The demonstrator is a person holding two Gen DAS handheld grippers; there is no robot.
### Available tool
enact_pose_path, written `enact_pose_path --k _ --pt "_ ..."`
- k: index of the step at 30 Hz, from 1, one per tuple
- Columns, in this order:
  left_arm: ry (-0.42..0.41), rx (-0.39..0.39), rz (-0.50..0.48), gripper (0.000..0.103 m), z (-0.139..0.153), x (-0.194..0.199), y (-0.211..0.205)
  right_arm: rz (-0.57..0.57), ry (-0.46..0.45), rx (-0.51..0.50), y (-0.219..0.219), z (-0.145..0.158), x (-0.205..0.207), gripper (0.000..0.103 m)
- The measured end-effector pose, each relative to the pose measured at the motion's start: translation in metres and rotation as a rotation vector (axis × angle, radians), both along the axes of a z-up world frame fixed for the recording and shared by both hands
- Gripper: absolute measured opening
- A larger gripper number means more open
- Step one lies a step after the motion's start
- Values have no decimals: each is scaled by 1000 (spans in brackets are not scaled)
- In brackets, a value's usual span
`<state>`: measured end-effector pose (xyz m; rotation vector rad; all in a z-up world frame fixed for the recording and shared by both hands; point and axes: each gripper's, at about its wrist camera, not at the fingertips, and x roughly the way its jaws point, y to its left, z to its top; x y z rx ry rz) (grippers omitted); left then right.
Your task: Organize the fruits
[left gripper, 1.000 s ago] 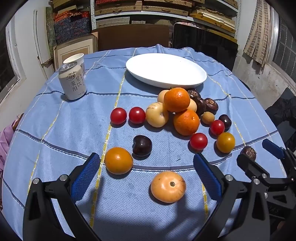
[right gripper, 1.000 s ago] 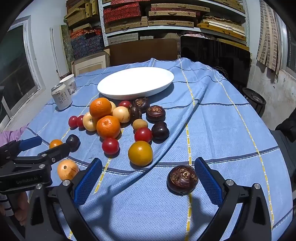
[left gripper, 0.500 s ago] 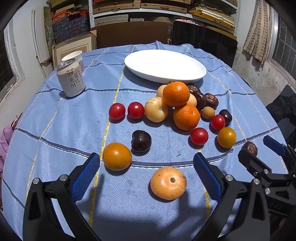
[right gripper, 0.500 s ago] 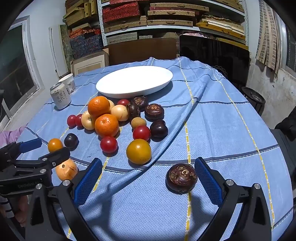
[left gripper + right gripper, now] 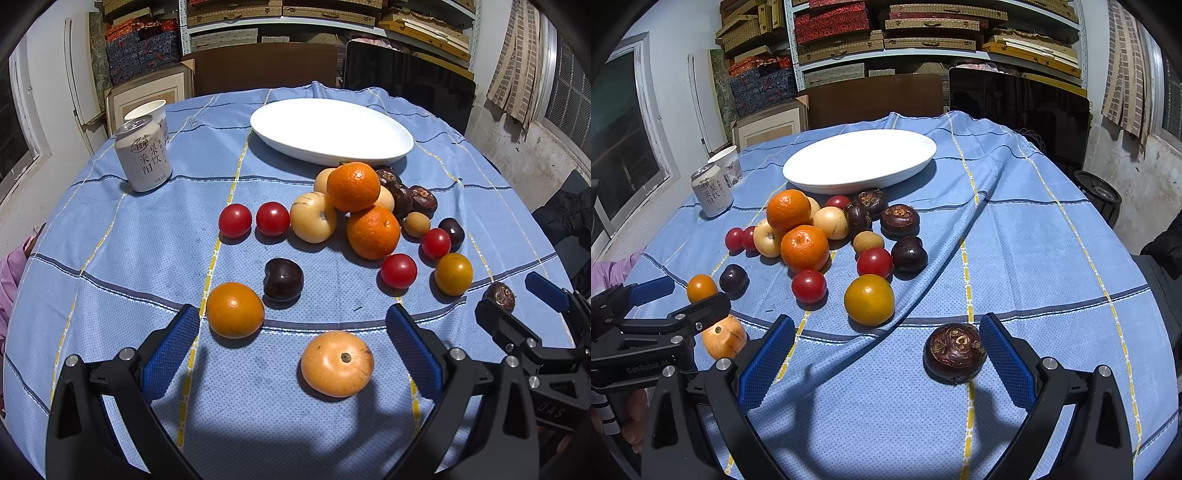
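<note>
**Loose fruit near the table's front edge, both grippers spread and empty**

The left gripper [image 5: 293, 349] hung low over the near edge of the table, fingers spread wide with nothing between them but a pale orange fruit [image 5: 337, 363] sitting just ahead of the pads. The right gripper [image 5: 886, 356] was likewise spread, a dark knobbly fruit [image 5: 955, 352] lying close beside its right pad. The other fruits lay heaped toward the middle, short of the empty white plate [image 5: 388, 129] at the far side.

These were small, round, light things, and likely to roll on a nudge. The pale orange fruit looked smooth-skinned and probably soft, so a gentle squeeze across its widest part seemed wise; the dark one looked harder and rougher, easier to hold.

The blue cloth [image 5: 1052, 258] was creased in a long ridge, which could steer a rolling fruit. A can [image 5: 143, 154] and a cup [image 5: 147, 109] stood at the left edge. Shelves of boxes lined the wall behind.
</note>
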<state>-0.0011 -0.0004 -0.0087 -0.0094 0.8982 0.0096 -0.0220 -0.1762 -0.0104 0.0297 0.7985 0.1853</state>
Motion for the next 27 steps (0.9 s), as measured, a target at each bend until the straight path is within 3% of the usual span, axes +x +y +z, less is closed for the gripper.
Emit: enact_pose_path --k 27 --pt "3 -1 -6 99 0 0 -2 -5 13 -2 4 -3 4 100"
